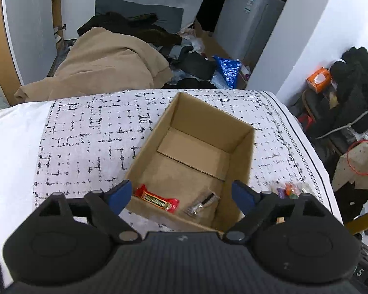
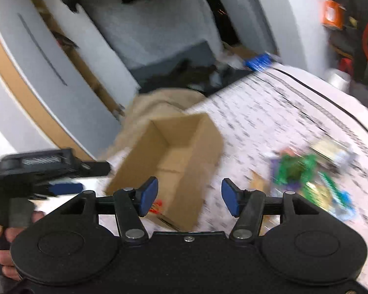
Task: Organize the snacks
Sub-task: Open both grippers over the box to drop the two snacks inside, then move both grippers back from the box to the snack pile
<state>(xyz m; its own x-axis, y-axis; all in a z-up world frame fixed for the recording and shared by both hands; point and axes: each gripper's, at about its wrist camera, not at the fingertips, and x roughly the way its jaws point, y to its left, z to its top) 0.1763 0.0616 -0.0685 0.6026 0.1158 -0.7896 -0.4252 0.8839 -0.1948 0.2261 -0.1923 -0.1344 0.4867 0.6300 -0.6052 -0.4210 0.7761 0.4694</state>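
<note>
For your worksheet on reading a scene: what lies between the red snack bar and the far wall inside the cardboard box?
Only bare cardboard floor: in the left wrist view, nothing sits between the red snack bar and the far wall of the box.

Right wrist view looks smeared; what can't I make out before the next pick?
- Snack pile, right wrist view: motion blur; counts and labels unreadable.
- Same pile, left wrist view: mostly hidden behind the left claw.
- Clear packet in cardboard box: blurred, contents unclear.
- Red bar: print too small.

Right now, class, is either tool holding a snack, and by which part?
Nothing is held. The left tool and the right tool are both open and empty.
</note>
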